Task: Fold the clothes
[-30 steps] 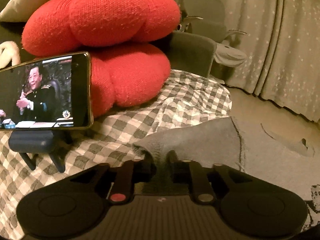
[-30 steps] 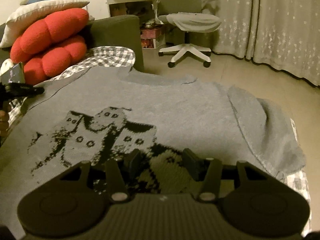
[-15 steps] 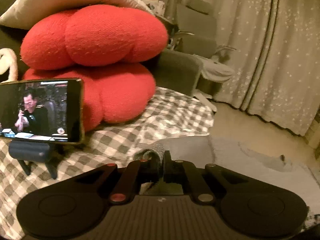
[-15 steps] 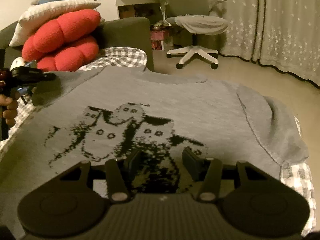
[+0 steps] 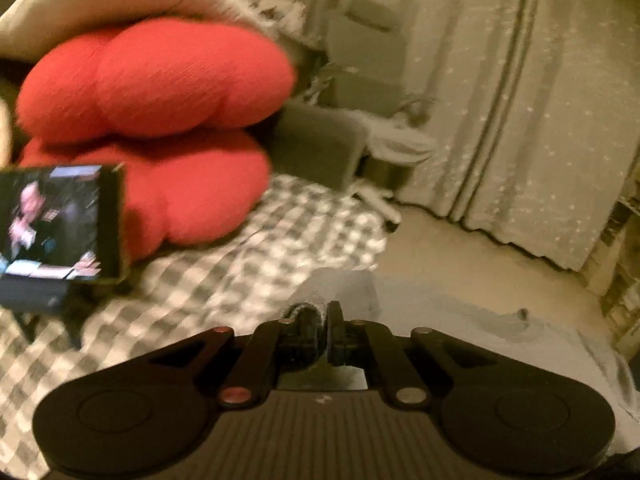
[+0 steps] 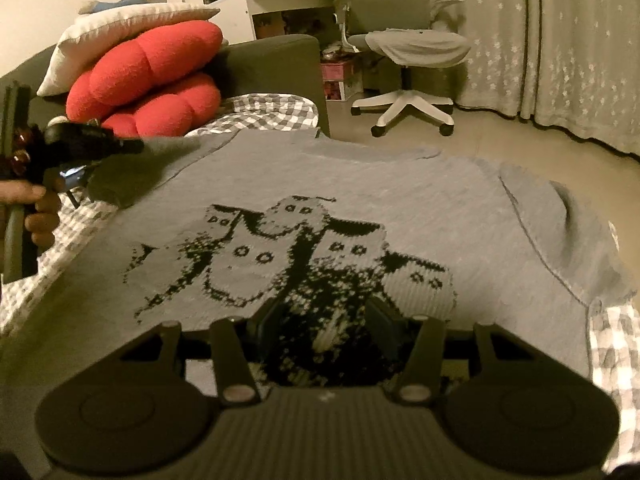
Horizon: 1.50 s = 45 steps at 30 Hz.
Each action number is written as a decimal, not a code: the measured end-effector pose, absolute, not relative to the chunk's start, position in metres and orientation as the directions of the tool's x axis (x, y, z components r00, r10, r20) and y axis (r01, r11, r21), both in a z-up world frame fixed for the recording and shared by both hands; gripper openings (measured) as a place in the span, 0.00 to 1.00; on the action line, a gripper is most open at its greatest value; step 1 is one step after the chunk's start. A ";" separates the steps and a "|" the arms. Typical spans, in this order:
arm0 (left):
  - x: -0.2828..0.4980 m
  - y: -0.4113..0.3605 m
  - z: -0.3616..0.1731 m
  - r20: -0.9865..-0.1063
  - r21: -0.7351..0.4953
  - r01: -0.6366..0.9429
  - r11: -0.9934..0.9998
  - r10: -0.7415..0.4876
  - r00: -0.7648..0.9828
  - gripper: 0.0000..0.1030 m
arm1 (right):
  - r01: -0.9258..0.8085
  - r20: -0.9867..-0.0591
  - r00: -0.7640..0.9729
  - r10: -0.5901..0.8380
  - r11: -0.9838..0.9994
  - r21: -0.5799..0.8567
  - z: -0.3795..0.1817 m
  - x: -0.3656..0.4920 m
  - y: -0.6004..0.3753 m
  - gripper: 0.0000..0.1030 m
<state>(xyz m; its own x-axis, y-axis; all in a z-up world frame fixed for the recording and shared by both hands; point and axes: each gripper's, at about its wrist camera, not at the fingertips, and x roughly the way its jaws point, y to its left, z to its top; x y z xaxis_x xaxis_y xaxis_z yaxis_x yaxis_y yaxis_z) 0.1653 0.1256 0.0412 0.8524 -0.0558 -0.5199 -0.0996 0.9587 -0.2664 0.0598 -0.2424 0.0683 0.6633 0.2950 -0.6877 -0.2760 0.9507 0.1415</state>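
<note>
grey knit wool with a black owl-like pattern, the sweater (image 6: 360, 208) lies spread front-up on the checked grey-and-white bed cover (image 5: 208, 280), its collar toward the far end and its hem toward us. our left tongs (image 5: 323, 320) are pinched together on a bunched bit of the grey knit at the sweater's left side, the sleeve or shoulder by our reckoning; in the right wrist view we see that fabric lifted off the cover. our right tongs (image 6: 326, 316) stand wide apart with nothing between them, low over the patterned chest near the hem.

the sweater's long axis runs away from the right tongs, collar to hem, so the left sleeve has to travel across that axis, inward over the pattern. the left hand is the nearer one and has the cloth; the right sleeve (image 6: 560, 232) lies crumpled at the far right, nearer the right tongs.

we find no readable brand, label or writing on the sweater.
</note>
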 end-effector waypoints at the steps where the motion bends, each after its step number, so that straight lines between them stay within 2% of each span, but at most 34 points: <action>1: 0.165 0.131 0.038 -0.531 -0.270 -0.114 0.956 -0.049 0.846 0.05 | -0.276 -0.687 0.661 0.301 0.949 0.151 0.069 0.059 -0.242 0.48; 11: 0.165 0.173 0.015 -0.578 -0.369 -0.203 0.907 -0.053 0.814 0.29 | -0.385 -0.663 0.630 0.405 0.904 0.187 0.086 0.033 -0.210 0.52; 14: 0.164 0.174 0.012 -0.584 -0.335 -0.251 0.908 0.009 0.811 0.31 | -0.407 -0.654 0.631 0.418 0.896 0.179 0.091 0.025 -0.203 0.52; 17: 0.164 0.175 0.010 -0.587 -0.305 -0.268 0.914 0.042 0.808 0.38 | -0.419 -0.654 0.630 0.419 0.892 0.168 0.093 0.017 -0.202 0.54; 20: 0.167 0.175 0.006 -0.595 -0.291 -0.296 0.910 0.070 0.801 0.39 | -0.393 -0.672 0.627 0.394 0.905 0.165 0.085 0.016 -0.207 0.55; 22: 0.170 0.167 0.000 -0.612 -0.278 -0.271 0.922 0.047 0.790 0.40 | -0.360 -0.682 0.628 0.374 0.917 0.171 0.078 0.019 -0.216 0.55; 26: 0.161 0.149 -0.001 -0.605 -0.178 -0.261 0.949 0.103 0.790 0.40 | -0.265 -0.695 0.653 0.299 0.951 0.160 0.070 0.020 -0.243 0.54; 31: 0.144 0.148 0.013 -0.595 -0.155 -0.269 0.950 0.128 0.794 0.39 | -0.136 -0.713 0.674 0.194 0.981 0.138 0.065 0.009 -0.286 0.54; 34: 0.135 0.144 0.021 -0.596 -0.145 -0.255 0.956 0.122 0.794 0.39 | -0.079 -0.713 0.677 0.182 0.981 0.176 0.063 -0.003 -0.306 0.54; 40: 0.115 0.133 0.014 -0.655 -0.106 -0.236 0.966 0.111 0.747 0.40 | -0.023 -0.713 0.691 0.118 0.990 0.142 0.065 -0.030 -0.321 0.54; 45: 0.095 0.139 0.014 -0.675 -0.111 -0.251 0.962 0.112 0.729 0.40 | 0.036 -0.708 0.698 0.109 0.982 0.186 0.063 -0.049 -0.351 0.52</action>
<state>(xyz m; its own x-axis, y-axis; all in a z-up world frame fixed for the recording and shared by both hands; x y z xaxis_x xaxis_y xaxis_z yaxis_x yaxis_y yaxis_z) 0.0950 0.1386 0.0141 0.7293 0.1123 -0.6749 -0.2508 0.9616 -0.1111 -0.0492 -0.3510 0.0625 0.6977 0.1089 -0.7081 0.0356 0.9819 0.1860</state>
